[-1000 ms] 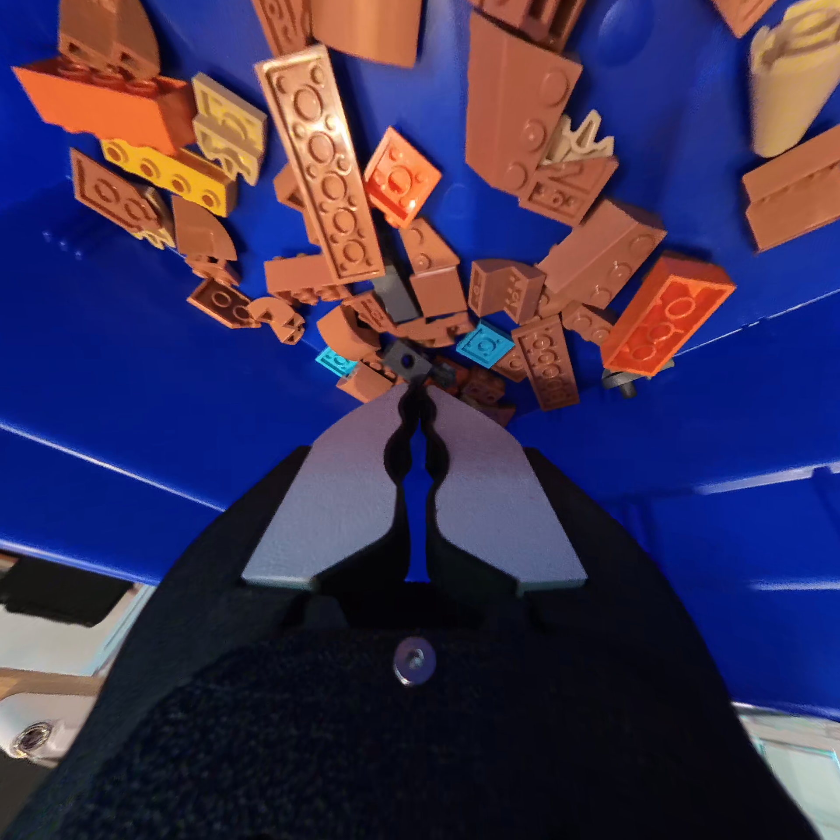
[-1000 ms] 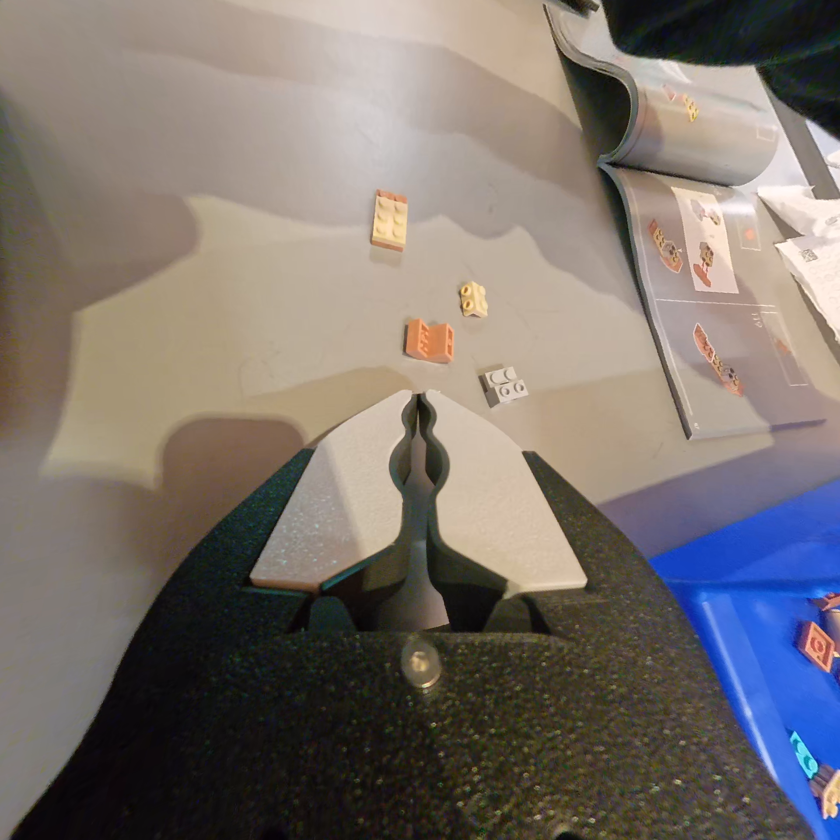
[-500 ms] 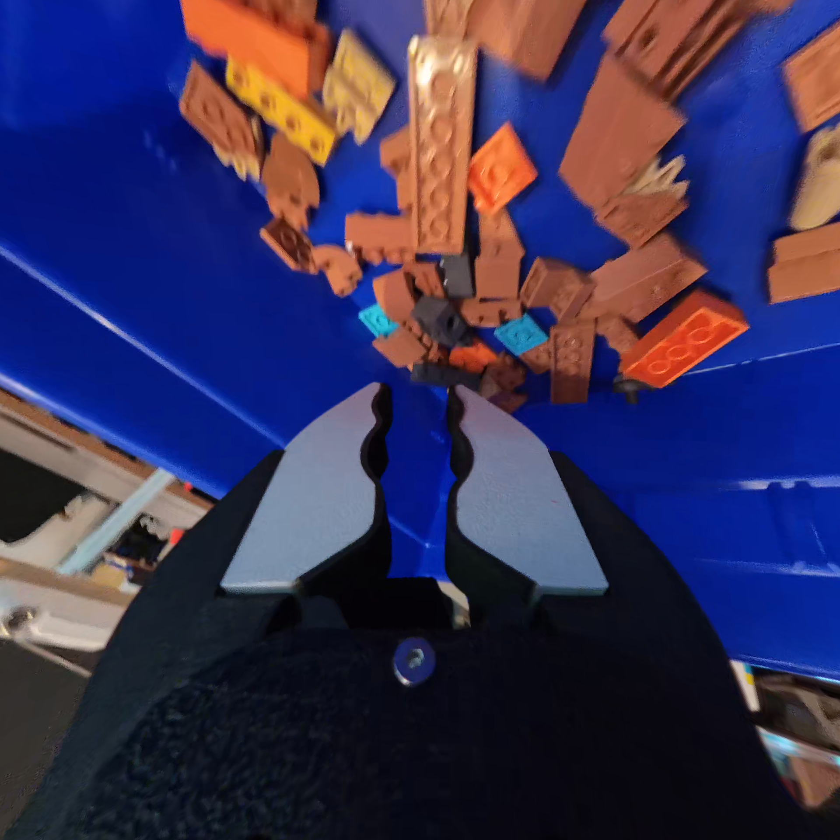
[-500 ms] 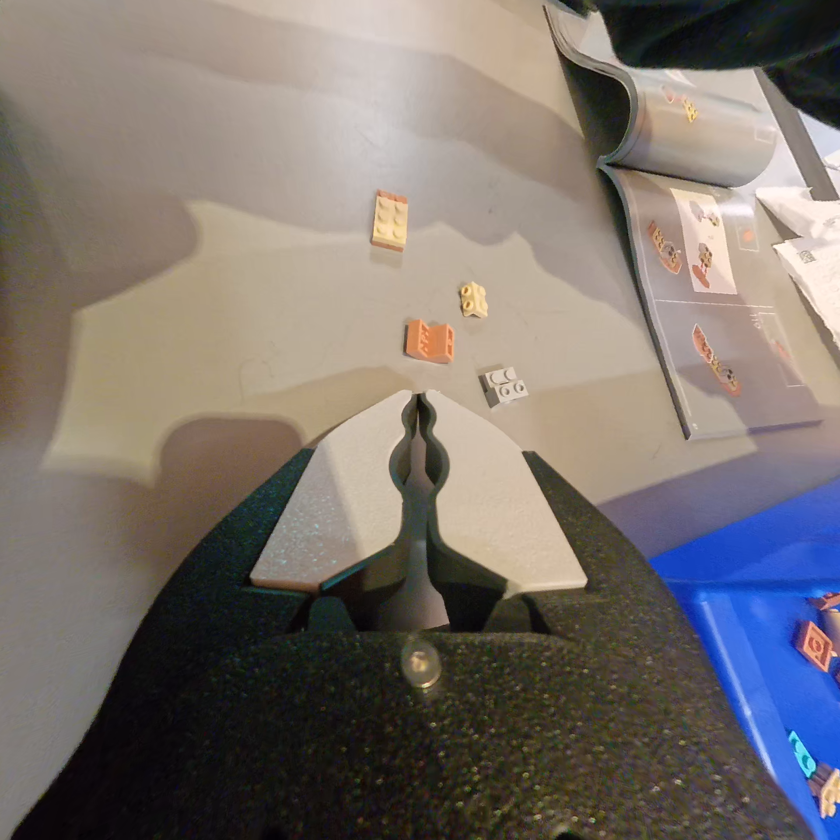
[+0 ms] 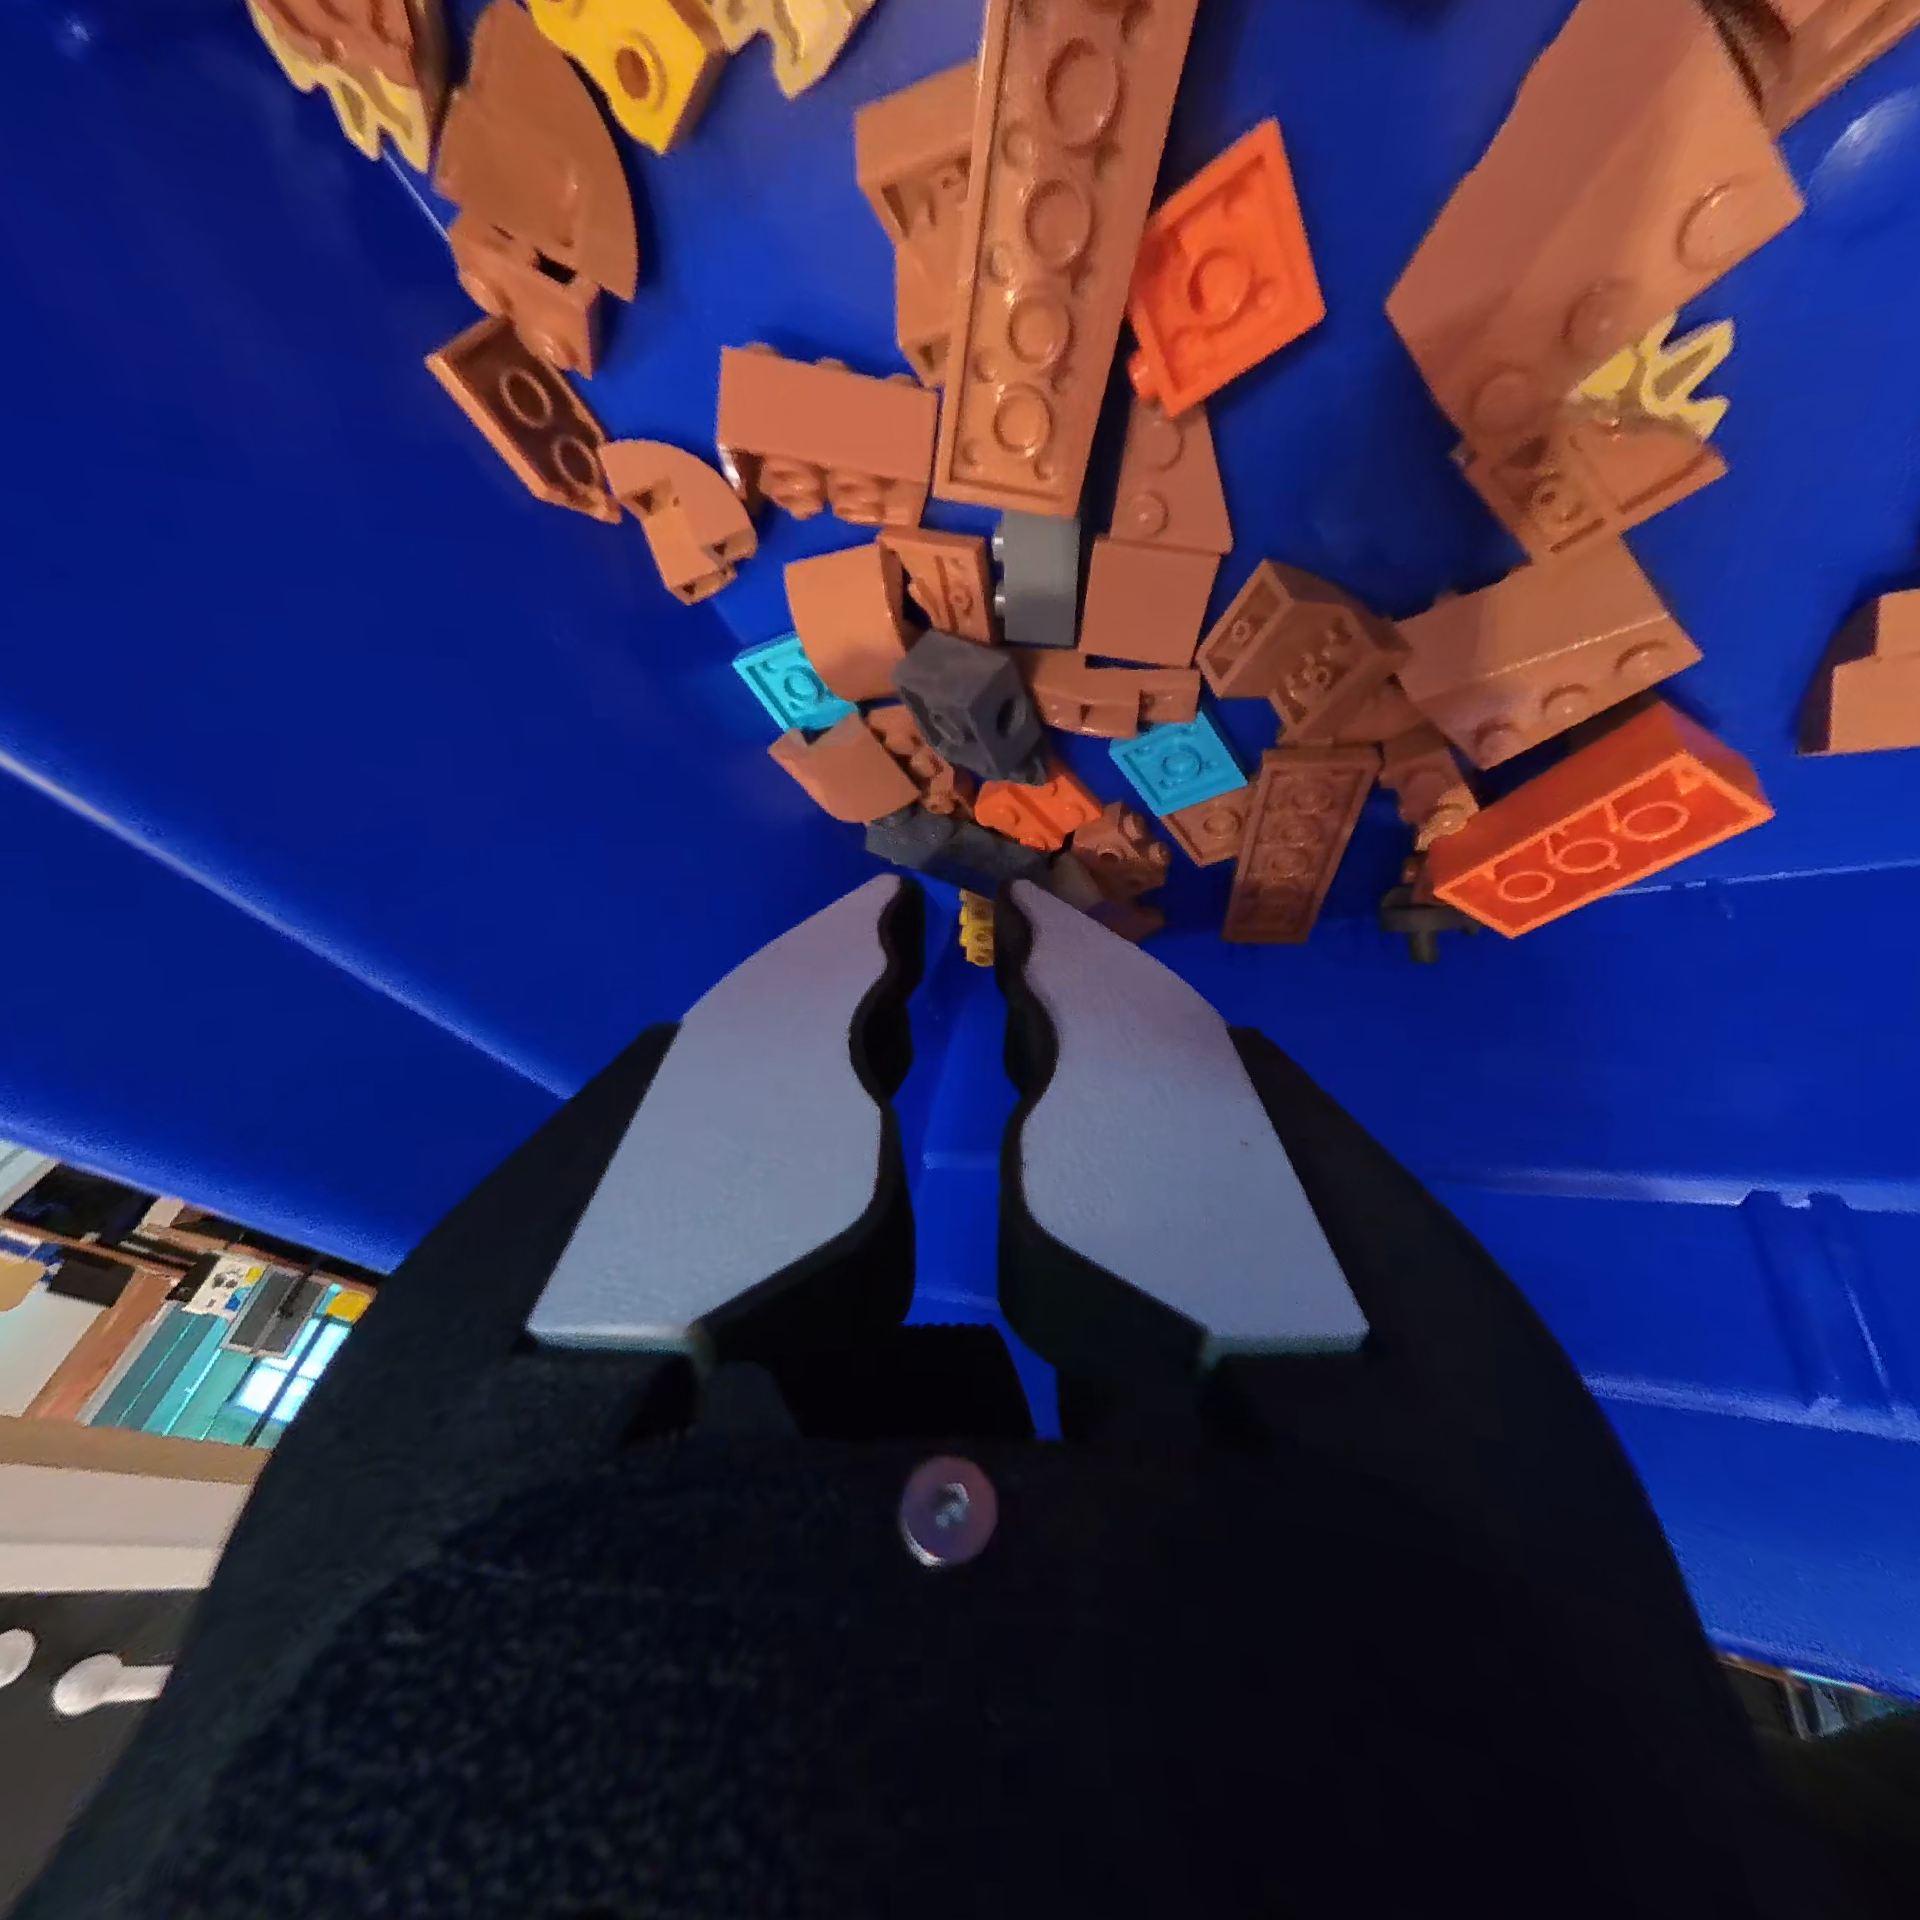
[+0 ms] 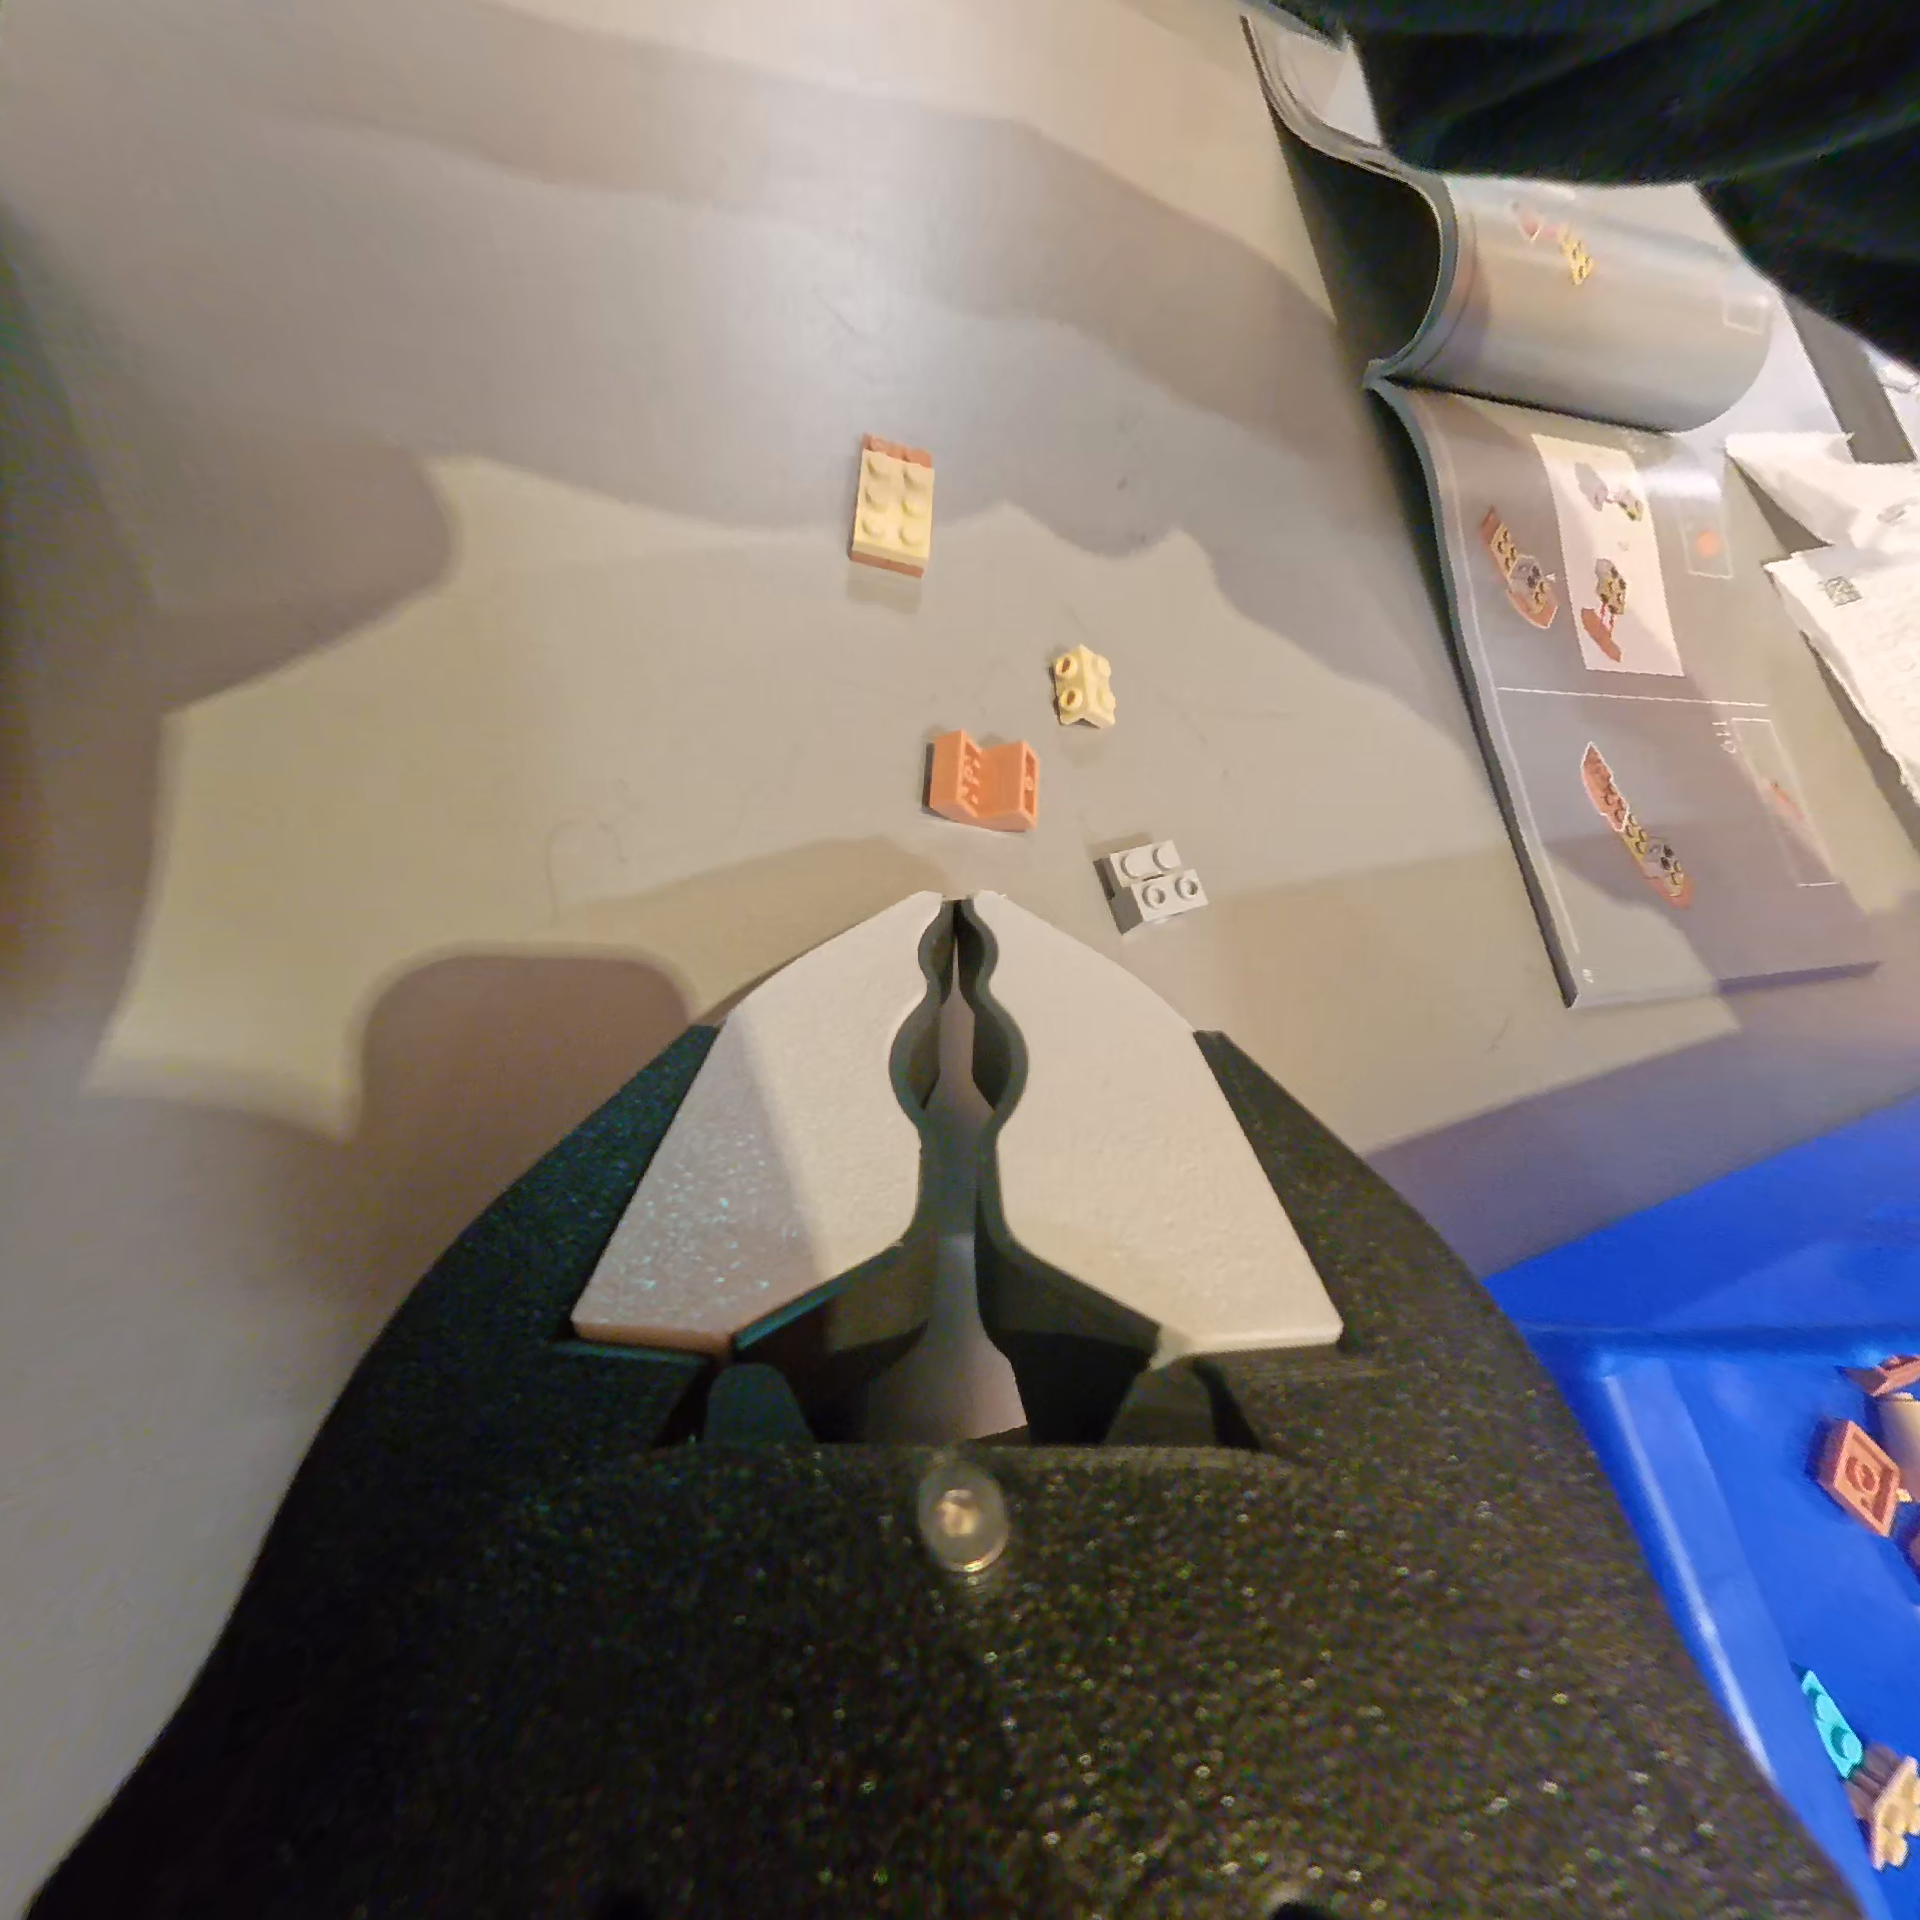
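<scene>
Blue plastic is filling the left wrist view: the left tool [image 5: 954, 904] is reaching into a blue bin [image 5: 312, 727], its jaws standing slightly spread. A small yellow piece [image 5: 977, 928] is sitting between the fingertips, hugging the right finger with a sliver of blue showing on its other side, so nothing is pinching it. The loose bricks are crowding against the bin's corner, probably because the floor and wall are funnelling them there. Working across the pile from 11 o'clock of the tips, a turquoise plate [image 5: 795, 686] is lying flat. A dark grey block [image 5: 966, 707] is perching on top at 12 o'clock, with a long brown plate [image 5: 1049, 260] leaning beyond it. An orange brick [image 5: 1600, 821] is resting at 2 o'clock.

The right tool [image 6: 954, 912] is hovering low over the grey bench [image 6: 520, 312] with its fingers pressed together on nothing. Four pieces are lying apart from one another on the bench, each with open space around it. A tan-topped plate [image 6: 891, 514] is sitting farthest off at 12 o'clock, and an orange-brown slope [image 6: 982, 781] is lying just ahead of the tips. A cream bracket [image 6: 1084, 686] is sitting at 1 o'clock, and a light grey bracket [image 6: 1151, 883] is lying nearest, at 3 o'clock. An open booklet [image 6: 1662, 675] is lying farther right.
</scene>
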Demonstrator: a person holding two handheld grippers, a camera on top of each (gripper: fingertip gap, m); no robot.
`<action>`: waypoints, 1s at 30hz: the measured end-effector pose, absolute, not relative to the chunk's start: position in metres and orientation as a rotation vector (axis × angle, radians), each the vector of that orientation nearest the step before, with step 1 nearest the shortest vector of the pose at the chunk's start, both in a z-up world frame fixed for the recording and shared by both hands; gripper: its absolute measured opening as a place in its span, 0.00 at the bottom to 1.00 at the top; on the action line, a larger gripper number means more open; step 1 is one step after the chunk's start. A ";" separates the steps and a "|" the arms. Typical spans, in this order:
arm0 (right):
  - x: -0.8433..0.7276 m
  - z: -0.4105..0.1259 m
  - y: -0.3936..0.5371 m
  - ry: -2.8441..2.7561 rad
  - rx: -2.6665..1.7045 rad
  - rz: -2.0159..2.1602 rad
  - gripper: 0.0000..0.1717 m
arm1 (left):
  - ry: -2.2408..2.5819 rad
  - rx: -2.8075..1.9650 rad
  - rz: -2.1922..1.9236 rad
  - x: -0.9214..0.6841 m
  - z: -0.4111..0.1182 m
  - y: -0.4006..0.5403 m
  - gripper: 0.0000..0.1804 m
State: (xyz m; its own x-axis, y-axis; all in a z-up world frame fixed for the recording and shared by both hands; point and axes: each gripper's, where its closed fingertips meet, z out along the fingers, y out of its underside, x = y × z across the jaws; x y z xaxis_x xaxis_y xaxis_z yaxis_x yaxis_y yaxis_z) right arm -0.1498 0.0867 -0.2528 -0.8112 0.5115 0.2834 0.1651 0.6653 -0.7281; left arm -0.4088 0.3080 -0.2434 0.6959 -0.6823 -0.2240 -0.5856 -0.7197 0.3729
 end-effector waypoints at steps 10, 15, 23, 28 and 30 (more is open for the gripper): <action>-0.149 -0.253 0.087 -2.409 -0.524 0.988 0.00 | -1.064 2.680 -0.430 -0.396 -0.240 0.305 0.09; -0.149 -0.253 0.087 -2.409 -0.523 0.988 0.00 | -1.004 2.691 -0.474 -0.400 -0.235 0.304 0.13; -0.149 -0.253 0.087 -2.409 -0.521 0.988 0.00 | -0.985 2.732 -0.359 -0.393 -0.244 0.303 0.14; -0.149 -0.253 0.087 -2.410 -0.522 0.988 0.00 | -0.976 2.734 -0.314 -0.390 -0.245 0.300 0.10; -0.149 -0.253 0.087 -2.410 -0.521 0.987 0.00 | -0.989 2.728 -0.307 -0.389 -0.245 0.299 0.08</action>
